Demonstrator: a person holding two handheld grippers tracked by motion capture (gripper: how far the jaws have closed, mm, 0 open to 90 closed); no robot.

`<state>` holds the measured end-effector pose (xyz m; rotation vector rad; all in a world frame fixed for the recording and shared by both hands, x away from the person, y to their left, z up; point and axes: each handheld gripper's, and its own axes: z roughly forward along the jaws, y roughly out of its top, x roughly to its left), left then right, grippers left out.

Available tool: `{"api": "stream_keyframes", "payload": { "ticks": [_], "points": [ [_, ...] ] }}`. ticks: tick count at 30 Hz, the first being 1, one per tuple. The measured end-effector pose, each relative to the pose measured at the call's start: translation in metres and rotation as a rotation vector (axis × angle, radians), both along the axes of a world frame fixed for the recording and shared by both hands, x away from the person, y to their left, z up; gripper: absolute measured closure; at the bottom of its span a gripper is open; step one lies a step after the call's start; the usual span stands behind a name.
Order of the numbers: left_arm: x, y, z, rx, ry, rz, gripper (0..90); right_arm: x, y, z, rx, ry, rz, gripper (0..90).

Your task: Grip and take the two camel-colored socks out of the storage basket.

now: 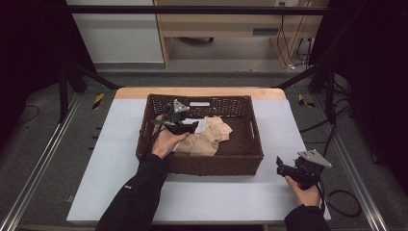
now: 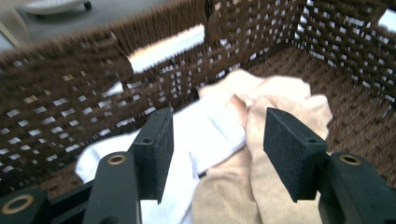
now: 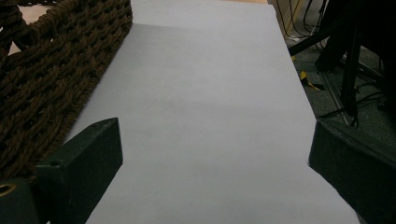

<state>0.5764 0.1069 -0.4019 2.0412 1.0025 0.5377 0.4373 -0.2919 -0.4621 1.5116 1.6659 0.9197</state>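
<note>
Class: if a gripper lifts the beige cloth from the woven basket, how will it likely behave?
The beige cloth lies crumpled in soft folds, so it will probably droop floppily. It looks thin, so likely light. It overlaps the white cloth, which might drag along.

In the high view, soft overhead light is falling on the pale grey tabletop [image 1: 115, 159], while the surroundings at both sides are sinking into near black. The dark brown woven wicker basket [image 1: 211, 164] is casting only a faint shadow along its front wall, and the whole picture is looking slightly soft and low in contrast. In the left gripper view, the white cloth [image 2: 212, 128] is glaring almost to pure white, and the basket's far wall is blurring, with daylight-bright gaps showing through the weave. In the right gripper view, the tabletop is looking dim and bluish, and the near black jaws are staying out of focus.
</note>
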Motion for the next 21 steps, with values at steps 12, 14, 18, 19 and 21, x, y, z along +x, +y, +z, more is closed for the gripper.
{"api": "stream_keyframes", "payload": {
  "ticks": [12,14,18,19,21],
  "points": [
    [-0.002,0.007,-0.017,0.087,0.093,0.008,44.7,-0.001,0.0,0.0,-0.01,-0.001,-0.002,3.5],
    [-0.001,0.006,-0.02,0.101,0.11,0.019,44.3,-0.001,0.0,0.0,-0.013,0.002,-0.003,3.6],
    [0.001,0.005,-0.024,0.123,0.128,0.023,44.4,-0.001,0.0,0.0,-0.011,-0.002,-0.006,3.6],
    [0.002,0.005,-0.026,0.127,0.131,0.022,44.6,-0.001,0.0,0.0,-0.012,-0.004,-0.006,3.5],
    [0.002,0.004,-0.028,0.148,0.141,0.022,45.3,-0.001,0.0,0.0,-0.015,-0.003,-0.006,3.7]
  ]
}}
